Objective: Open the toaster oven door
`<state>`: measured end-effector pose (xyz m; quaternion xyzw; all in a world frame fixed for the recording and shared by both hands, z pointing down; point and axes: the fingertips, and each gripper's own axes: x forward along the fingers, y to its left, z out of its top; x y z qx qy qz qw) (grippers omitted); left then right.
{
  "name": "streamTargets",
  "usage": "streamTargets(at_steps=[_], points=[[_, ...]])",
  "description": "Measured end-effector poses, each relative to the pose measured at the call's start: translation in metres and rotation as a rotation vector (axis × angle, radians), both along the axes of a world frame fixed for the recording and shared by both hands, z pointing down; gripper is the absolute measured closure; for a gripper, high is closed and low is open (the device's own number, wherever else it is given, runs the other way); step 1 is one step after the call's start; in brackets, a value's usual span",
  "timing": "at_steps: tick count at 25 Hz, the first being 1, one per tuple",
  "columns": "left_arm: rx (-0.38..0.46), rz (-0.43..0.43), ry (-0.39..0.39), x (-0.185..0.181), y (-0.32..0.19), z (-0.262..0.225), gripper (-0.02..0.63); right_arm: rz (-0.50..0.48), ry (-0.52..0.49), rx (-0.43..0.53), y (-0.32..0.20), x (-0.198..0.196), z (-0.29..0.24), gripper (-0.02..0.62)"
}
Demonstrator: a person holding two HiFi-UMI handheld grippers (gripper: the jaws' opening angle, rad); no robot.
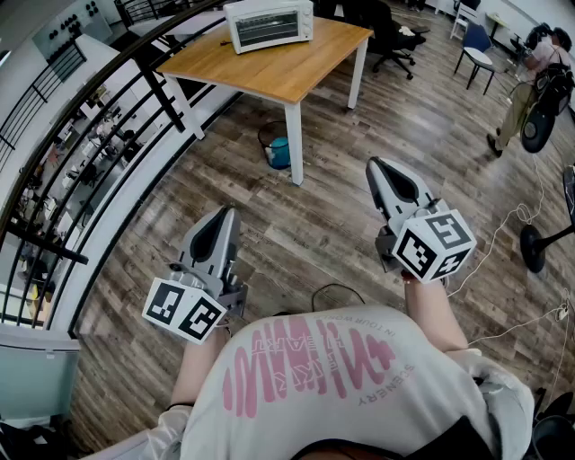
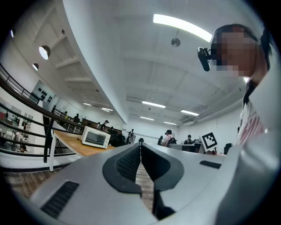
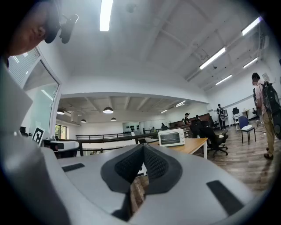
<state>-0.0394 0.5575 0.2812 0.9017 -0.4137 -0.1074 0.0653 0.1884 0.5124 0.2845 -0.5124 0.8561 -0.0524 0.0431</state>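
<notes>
Wooden table (image 1: 296, 67) bears toaster oven (image 1: 268, 25); door (image 1: 263, 30) closed

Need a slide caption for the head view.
Left gripper and right gripper, jaws shut and empty, held above the floor; closed toaster oven on the table ahead.

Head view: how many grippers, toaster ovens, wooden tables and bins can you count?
Grippers: 2 (left gripper, right gripper)
Toaster oven: 1
Wooden table: 1
Bin: 1, under the table
Total: 5
</notes>
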Motion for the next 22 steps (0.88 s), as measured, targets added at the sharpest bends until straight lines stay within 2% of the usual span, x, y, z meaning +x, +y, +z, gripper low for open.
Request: streamTargets(at_steps=[6, 10, 14, 19, 22], points=[[-0.006, -0.002, 0.005, 0.001, 0.001, 0.001, 0.584, -0.004, 0.0, -0.008, 0.003, 0.001, 0.003, 0.603], [-0.044, -0.003, 0.06, -0.002, -0.002, 0.013, 0.584, -0.009, 0.003, -0.003, 0.003, 0.002, 0.009, 0.601], [-0.079, 0.009, 0.059, 0.003, -0.013, 0.025, 0.584, -0.019, -0.004, -0.024, -0.009, 0.001, 0.02, 0.601], [-0.093, 0.022, 0.034, 0.003, -0.047, 0.038, 0.584, -0.021, -0.017, -0.076, -0.044, -0.006, 0.037, 0.589], [-0.108, 0.027, 0.055, -0.006, -0.084, 0.04, 0.584, -0.024, -0.046, -0.105, -0.078, -0.016, 0.04, 0.589]])
